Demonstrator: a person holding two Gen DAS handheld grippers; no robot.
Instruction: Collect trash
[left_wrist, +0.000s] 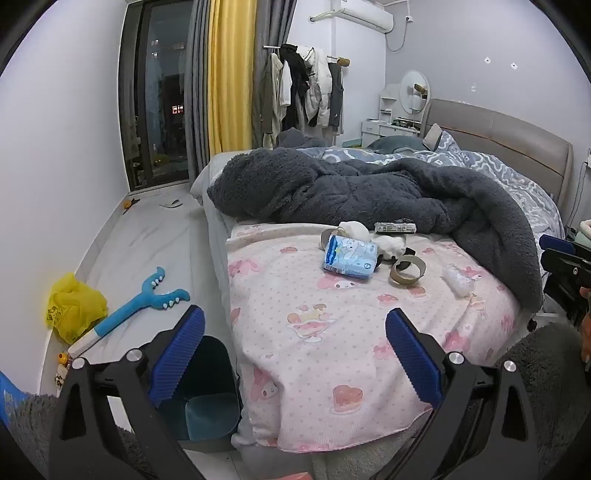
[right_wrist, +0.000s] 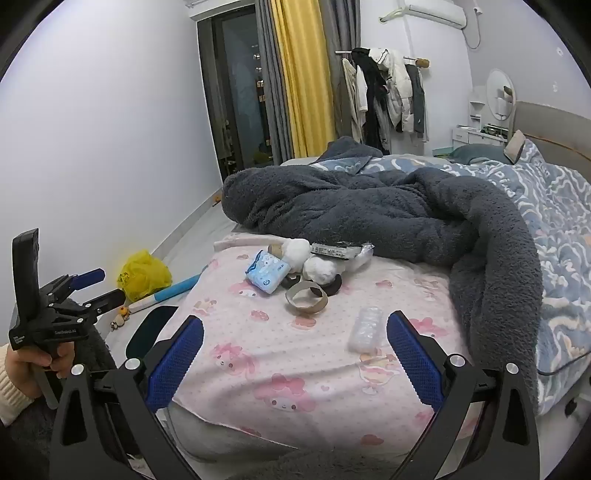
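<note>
Teal bin interior shows only past left claw; both claws, right claw included, gape empty.

A lived-in home bedroom is shown. A bed with a padded headboard is covered by a pink cartoon sheet and a rumpled grey fleece blanket. Clothes are hung on a rack beside yellow curtains and a dark balcony door. A vanity mirror and wall air conditioner are seen beyond.
</note>
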